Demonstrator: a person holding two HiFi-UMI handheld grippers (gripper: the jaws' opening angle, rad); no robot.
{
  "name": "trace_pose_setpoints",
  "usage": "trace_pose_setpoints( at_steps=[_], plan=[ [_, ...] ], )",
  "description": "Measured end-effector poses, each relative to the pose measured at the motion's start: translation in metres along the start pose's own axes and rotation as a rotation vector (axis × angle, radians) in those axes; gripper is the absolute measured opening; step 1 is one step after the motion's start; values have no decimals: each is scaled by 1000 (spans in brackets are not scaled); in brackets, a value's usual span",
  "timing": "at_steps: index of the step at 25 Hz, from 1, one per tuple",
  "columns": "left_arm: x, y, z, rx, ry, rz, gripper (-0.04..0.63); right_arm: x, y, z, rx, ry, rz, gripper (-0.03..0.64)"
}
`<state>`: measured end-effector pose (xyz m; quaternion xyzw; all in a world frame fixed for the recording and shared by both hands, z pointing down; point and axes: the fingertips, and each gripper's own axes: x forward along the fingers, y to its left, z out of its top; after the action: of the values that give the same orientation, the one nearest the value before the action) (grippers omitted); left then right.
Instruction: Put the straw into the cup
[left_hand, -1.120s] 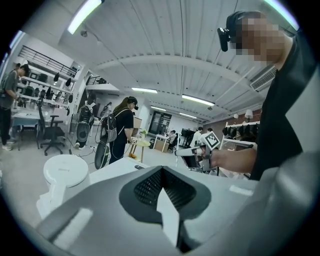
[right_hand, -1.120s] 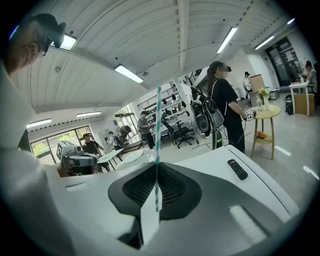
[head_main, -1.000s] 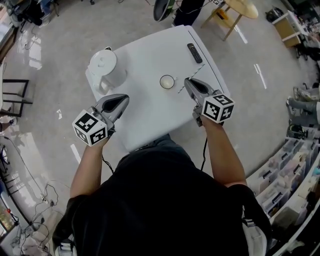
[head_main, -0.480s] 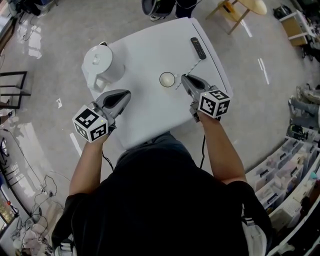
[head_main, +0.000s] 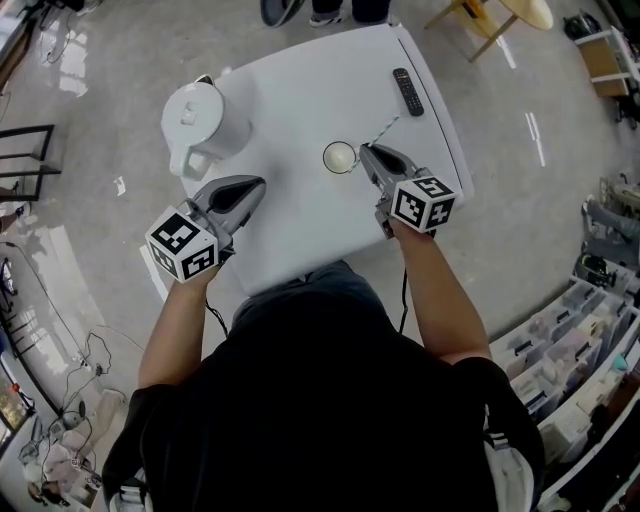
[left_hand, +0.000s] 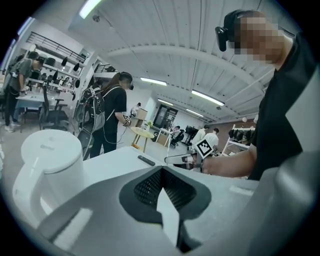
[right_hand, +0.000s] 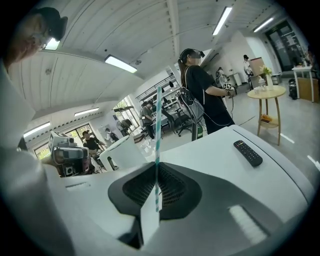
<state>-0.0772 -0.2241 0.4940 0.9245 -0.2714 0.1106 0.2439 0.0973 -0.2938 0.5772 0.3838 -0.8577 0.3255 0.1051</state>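
Your right gripper (head_main: 368, 152) is clamped on the straw (head_main: 388, 126), which sticks out beyond its 2 jaws. The gripped end sits just beside the cup (head_main: 339, 157) on the table (head_main: 300, 100). Your left gripper (head_main: 255, 186) hovers well apart from both, jaws together on nothing.

Kettle (head_main: 205, 125) crowds left rear of table (head_main: 300, 230); remote (head_main: 407, 91) at right rear (low, flat); front centre open.

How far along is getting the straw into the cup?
Done: the right hand-held gripper is shut on the straw. In hand: it holds the straw beside the cup, not yet inside. Left: get the straw's end into the cup and release. The left hand-held gripper is shut, empty.
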Motion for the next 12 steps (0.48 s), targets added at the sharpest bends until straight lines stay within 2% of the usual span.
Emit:
trace_pose_setpoints(
  at_steps=[12],
  plan=[
    [17,19,-13,-53,27,3,2,36,-24,-27,-40,90,3,44]
  ],
)
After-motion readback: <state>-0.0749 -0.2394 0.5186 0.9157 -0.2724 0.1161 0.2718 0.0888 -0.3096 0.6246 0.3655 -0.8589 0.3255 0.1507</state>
